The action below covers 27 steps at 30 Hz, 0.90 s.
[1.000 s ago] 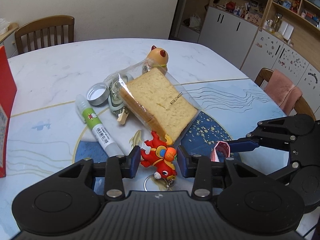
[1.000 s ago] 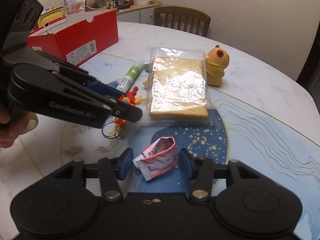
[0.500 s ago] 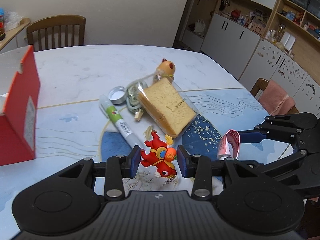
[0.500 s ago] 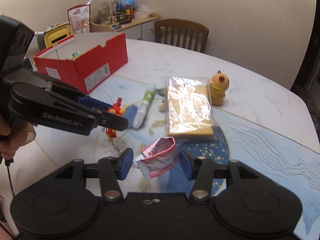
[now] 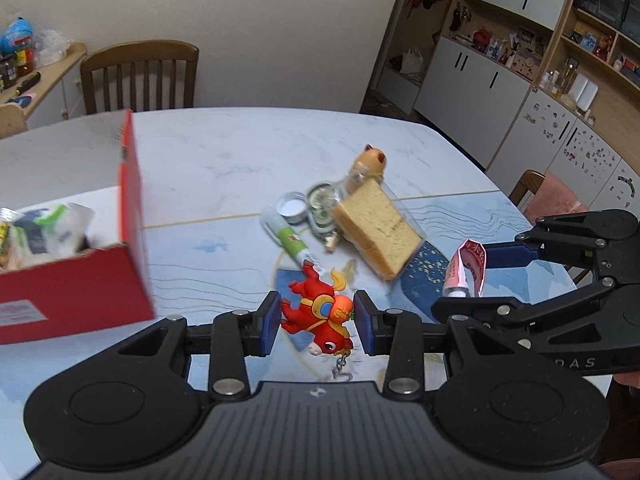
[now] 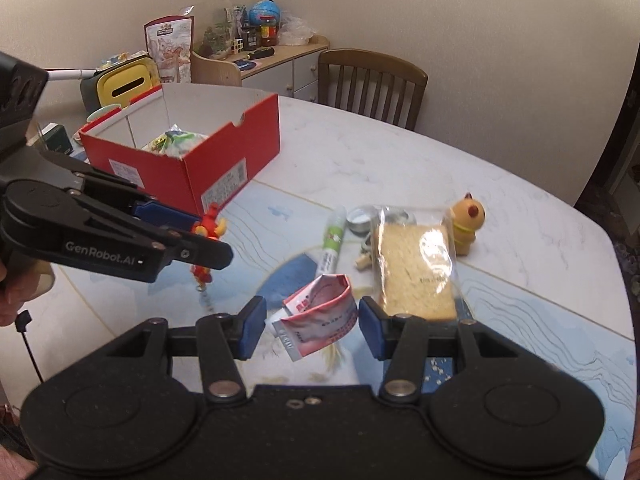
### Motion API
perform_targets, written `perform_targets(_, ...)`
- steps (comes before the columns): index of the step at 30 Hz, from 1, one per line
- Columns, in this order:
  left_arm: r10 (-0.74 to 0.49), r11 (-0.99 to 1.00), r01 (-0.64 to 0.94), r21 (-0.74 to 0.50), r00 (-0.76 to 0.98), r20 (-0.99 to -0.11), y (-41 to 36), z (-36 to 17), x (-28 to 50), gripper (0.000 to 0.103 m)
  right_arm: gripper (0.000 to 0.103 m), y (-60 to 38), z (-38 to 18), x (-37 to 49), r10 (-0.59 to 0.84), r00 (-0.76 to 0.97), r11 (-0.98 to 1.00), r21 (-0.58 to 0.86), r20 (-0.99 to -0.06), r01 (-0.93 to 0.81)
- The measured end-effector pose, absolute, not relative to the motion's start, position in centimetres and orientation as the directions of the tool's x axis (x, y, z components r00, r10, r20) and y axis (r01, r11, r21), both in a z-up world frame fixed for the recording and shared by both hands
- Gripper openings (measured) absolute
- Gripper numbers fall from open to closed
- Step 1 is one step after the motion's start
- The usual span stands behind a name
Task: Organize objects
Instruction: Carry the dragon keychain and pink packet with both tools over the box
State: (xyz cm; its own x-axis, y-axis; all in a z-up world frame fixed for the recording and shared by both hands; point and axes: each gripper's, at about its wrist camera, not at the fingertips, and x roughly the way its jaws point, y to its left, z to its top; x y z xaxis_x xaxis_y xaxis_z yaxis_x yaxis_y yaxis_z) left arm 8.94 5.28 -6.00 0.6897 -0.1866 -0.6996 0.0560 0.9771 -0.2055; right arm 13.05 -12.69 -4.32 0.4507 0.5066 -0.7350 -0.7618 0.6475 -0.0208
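Grippers, one in each of a person's hands, both carrying something above a marbled table (image 5: 240,152). The left gripper (image 5: 316,322) pinches a red cartoon keychain (image 5: 320,316) between its blue pads, the chain dangling below. The right gripper (image 6: 312,322) is closed on a crumpled pink sachet (image 6: 320,312), which sits between its pads, folded and tilted.

A second ago both items were low over the table among the clutter. Now both are lifted clear, and the view has swung toward a red cardboard box (image 6: 224,160), which has come much further into sight. In the left wrist view it sits at nine o'clock; in the right wrist view, at eleven o'clock. Its top is open and some packets already lie inside.

Left on the table, at about one o'clock from the left gripper: a green-and-white glue stick (image 5: 286,236), a small round tin lid (image 5: 294,208), a wrapped slice of sponge cake (image 5: 376,232), and an orange animal figurine (image 5: 370,160) behind it.

Judging from this, the pick-up is finished and the carry to the box is under way; dropping both items in looks like the next step, with four or so items left to collect.
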Motion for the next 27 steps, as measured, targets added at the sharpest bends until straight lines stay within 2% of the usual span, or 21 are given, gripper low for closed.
perform_targets(27, -0.033, 0.993, -0.047, -0.11, 0.777, -0.628, 20.9, 0.0, 5.5, 0.038, 0.05, 3.7, 1.2, 11.7, 0.581, 0.46, 0.559, -0.082, -0.671, -0.825)
